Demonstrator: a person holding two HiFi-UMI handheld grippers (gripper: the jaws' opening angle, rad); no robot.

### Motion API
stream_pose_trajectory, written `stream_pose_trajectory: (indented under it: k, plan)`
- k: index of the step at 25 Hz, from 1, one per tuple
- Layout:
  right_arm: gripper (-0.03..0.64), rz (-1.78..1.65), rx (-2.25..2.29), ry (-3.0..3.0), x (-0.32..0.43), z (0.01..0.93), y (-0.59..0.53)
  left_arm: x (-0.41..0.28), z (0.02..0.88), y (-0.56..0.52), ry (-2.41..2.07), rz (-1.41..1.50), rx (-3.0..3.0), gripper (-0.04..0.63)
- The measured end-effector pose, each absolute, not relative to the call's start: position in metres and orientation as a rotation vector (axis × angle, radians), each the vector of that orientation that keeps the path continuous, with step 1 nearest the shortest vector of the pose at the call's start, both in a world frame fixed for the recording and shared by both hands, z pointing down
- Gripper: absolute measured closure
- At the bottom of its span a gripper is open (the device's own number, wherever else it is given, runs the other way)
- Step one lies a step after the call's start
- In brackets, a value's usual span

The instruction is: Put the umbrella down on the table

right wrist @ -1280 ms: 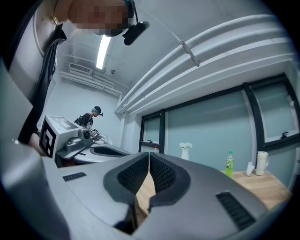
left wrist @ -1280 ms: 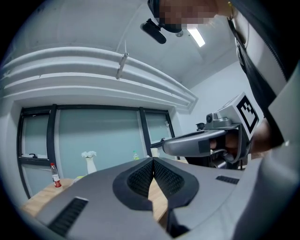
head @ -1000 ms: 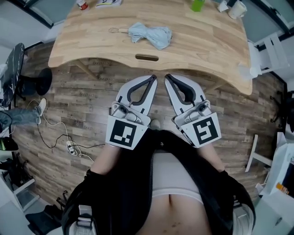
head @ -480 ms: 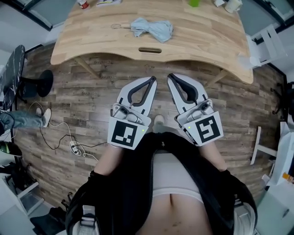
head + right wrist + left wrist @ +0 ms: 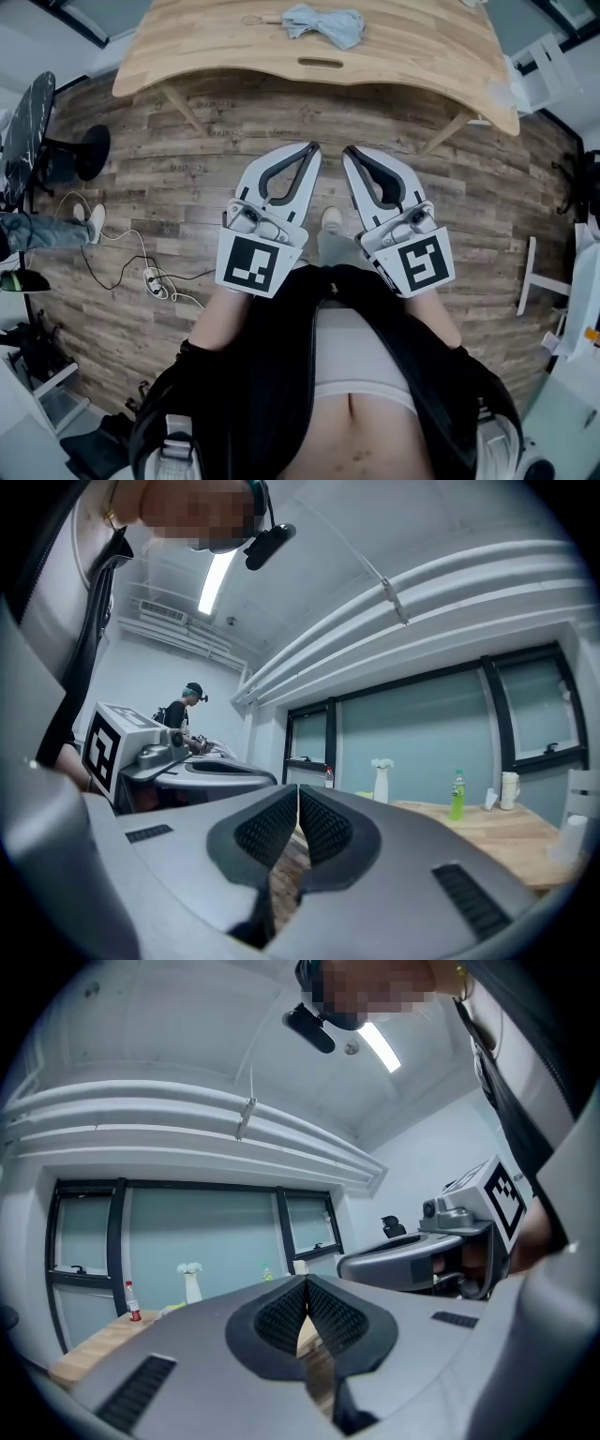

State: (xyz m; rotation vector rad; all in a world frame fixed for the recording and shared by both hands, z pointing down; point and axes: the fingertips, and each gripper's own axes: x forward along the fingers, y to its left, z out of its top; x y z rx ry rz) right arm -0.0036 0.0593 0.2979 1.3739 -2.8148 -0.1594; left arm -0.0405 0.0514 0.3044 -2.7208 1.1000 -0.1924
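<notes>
A broad pale wooden worktop [image 5: 412, 56] spans the top of the head view. A dark plank floor [image 5: 187, 178] lies between it and the person, who stands well apart from its near edge. The folded light-blue umbrella [image 5: 323, 22] lies flat on the worktop near its middle, handle end toward the left, with nothing touching it. Judged from this, the task looks finished: the umbrella is down on the worktop and neither tool has hold of it, so nothing appears left to do. Both forearms are drawn in close to the person's body at about waist level, side by side, and both tools point level toward the worktop. The left tool [image 5: 309, 147] and the right tool [image 5: 349, 150] sit just beside each other over bare floor. Their tips angle slightly inward, near each other but not touching. Each carries its cube with square markers at the rear, close to the hand. In the left gripper view the ridged pads are pressed together at the tips with nothing between them. The right gripper view shows the same: pads closed on each other and empty. A white vase [image 5: 381, 782] and a green bottle [image 5: 457, 794] stand far off on the worktop.
</notes>
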Motion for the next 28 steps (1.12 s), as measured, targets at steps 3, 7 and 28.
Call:
stream_pose_trajectory:
  k: [3,7,28]
  plan:
    - [0.588,-0.179,1.384,-2.824,-0.017,0.294,0.085,-0.051,0.303,0.079,1.096,-0.182,-2.724,0.589]
    - [0.588,-0.201,1.399,-2.839,-0.033,0.289,0.118,-0.065,0.302,0.11,1.09,-0.175,-2.721,0.589]
    - [0.588,-0.268,1.46,-2.855,-0.042,0.27,0.197,-0.067,0.29,0.182,1.045,-0.134,-2.723,0.589]
